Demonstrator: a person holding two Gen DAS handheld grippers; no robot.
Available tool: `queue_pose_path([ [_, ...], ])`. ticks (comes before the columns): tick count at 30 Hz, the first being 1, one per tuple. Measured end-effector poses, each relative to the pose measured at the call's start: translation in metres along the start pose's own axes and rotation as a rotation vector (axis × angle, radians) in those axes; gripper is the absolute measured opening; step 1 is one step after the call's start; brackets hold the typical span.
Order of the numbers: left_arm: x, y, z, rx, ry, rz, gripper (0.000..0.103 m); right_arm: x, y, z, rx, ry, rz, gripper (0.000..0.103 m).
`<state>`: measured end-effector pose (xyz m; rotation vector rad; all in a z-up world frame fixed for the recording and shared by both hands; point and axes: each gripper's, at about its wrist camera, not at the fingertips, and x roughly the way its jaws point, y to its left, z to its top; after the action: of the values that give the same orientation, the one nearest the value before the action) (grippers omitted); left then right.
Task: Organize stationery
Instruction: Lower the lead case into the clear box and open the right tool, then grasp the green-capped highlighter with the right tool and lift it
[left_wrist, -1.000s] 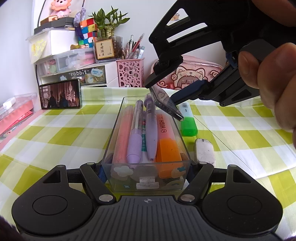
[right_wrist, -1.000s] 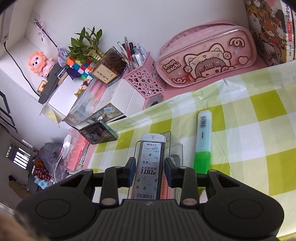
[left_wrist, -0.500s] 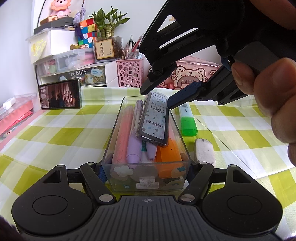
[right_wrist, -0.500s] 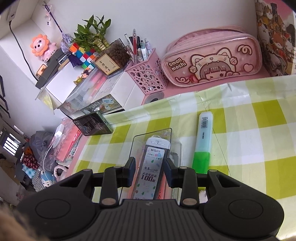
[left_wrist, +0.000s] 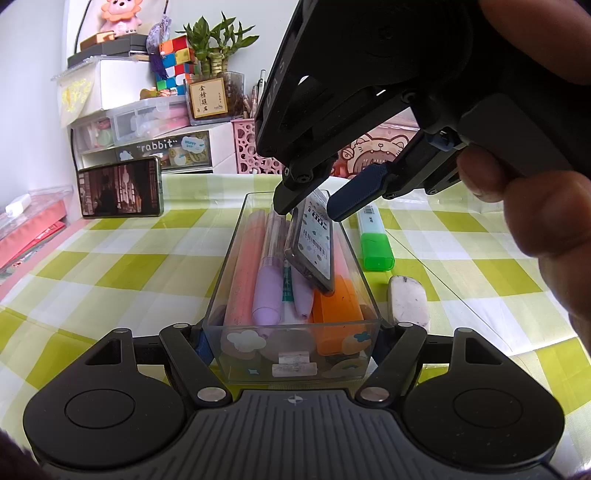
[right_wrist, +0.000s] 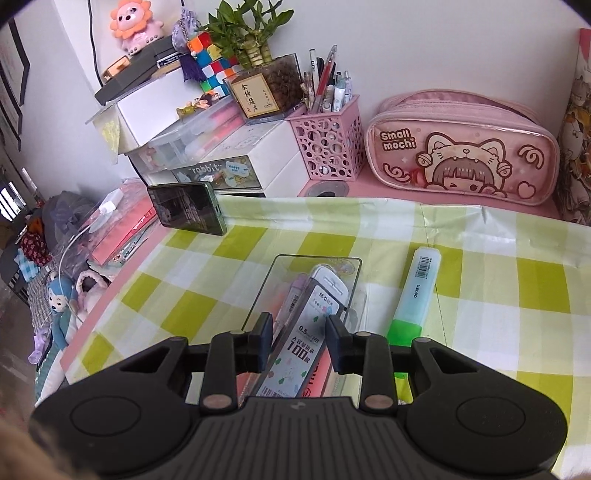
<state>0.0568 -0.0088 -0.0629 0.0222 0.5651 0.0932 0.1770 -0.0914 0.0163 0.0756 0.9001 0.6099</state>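
A clear plastic tray (left_wrist: 295, 363) holds pink, purple and orange pens and markers. My left gripper (left_wrist: 293, 334) is shut on the tray's near end. A flat pencil-lead case (left_wrist: 312, 240) lies slanted on top of the pens in the tray. My right gripper (left_wrist: 309, 201) hovers just above it with its jaws spread wider than the case. In the right wrist view the lead case (right_wrist: 308, 339) sits between the spread fingers (right_wrist: 263, 341), not pinched, inside the tray (right_wrist: 277, 273). A green highlighter (left_wrist: 373, 236) and a dirty white eraser (left_wrist: 408, 302) lie right of the tray.
Green checked cloth (left_wrist: 110, 266) covers the table. A phone (left_wrist: 120, 186) stands at the back left. A pink pen cup (right_wrist: 327, 142), pink cat pencil case (right_wrist: 461, 151), drawer boxes (right_wrist: 207, 147) and a plant line the back.
My right gripper lowered the lead case into the tray, opened and let it go. The case now rests on the pens. My left gripper stayed still.
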Motion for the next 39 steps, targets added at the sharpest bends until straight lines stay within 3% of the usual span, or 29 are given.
queue_pose_path([
  [2, 0.0, 0.0, 0.0, 0.0, 0.0, 0.0, 0.073, -0.004, 0.001, 0.0, -0.023, -0.009, -0.011, 0.048],
  [5, 0.0, 0.0, 0.0, 0.0, 0.0, 0.0, 0.073, -0.007, 0.001, 0.002, -0.043, -0.005, -0.006, 0.037],
  [12, 0.0, 0.0, 0.0, 0.0, 0.0, 0.0, 0.073, -0.012, 0.012, -0.004, -0.121, 0.007, -0.006, 0.036],
  [18, 0.0, 0.0, 0.0, 0.0, 0.0, 0.0, 0.073, -0.025, -0.023, -0.001, 0.023, -0.07, 0.02, 0.036],
  [20, 0.0, 0.0, 0.0, 0.0, 0.0, 0.0, 0.073, -0.026, -0.04, 0.0, 0.078, -0.081, -0.04, 0.036],
  [23, 0.0, 0.0, 0.0, 0.0, 0.0, 0.0, 0.073, -0.018, -0.06, 0.0, 0.1, -0.05, -0.14, 0.037],
  [32, 0.0, 0.0, 0.0, 0.001, 0.0, 0.001, 0.073, 0.01, -0.082, -0.001, 0.184, 0.003, -0.112, 0.039],
  [39, 0.0, 0.0, -0.001, 0.001, -0.001, 0.0, 0.073, 0.037, -0.094, 0.021, 0.245, 0.029, -0.108, 0.043],
])
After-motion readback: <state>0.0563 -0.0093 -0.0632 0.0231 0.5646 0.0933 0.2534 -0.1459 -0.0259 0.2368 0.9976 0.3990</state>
